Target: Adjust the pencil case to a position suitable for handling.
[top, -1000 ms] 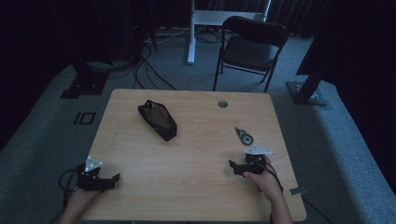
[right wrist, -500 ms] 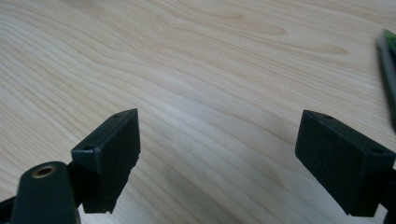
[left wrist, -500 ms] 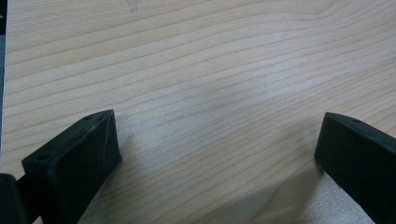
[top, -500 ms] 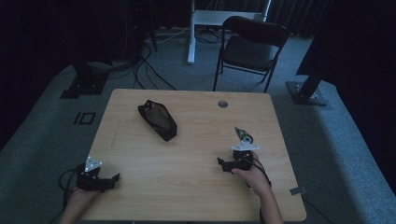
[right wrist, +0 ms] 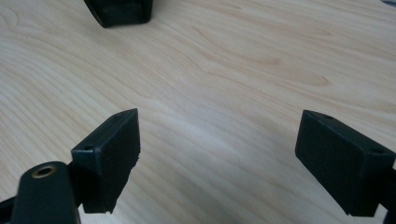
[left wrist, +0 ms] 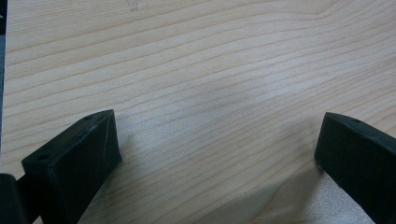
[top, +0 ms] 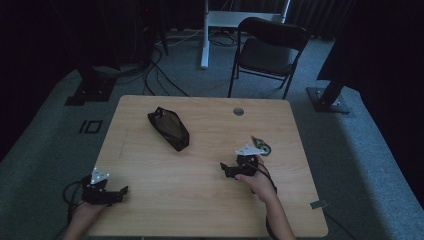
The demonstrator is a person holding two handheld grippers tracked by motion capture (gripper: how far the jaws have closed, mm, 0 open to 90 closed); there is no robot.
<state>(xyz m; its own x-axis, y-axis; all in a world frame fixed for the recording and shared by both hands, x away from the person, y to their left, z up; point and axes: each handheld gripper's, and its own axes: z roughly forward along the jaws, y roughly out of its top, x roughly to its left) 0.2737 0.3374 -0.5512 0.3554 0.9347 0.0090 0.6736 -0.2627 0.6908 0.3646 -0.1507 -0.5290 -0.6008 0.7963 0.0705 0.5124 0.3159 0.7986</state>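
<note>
Two grippers, jaws wide apart and empty, on a pale wood table.
Left gripper sits at the near left corner; right gripper lies well short of the black pouch, near a small disc (no writing readable). Grey carpet, folding chair and cables beyond.

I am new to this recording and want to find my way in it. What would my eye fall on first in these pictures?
First the black pouch, lying slantwise on the far left part of the pale wooden table. Next the two hand-held grippers near the front edge: the left gripper at the left corner and the right gripper right of centre, both with jaws wide open over bare wood. A small greenish thing lies just behind the right one.
</note>
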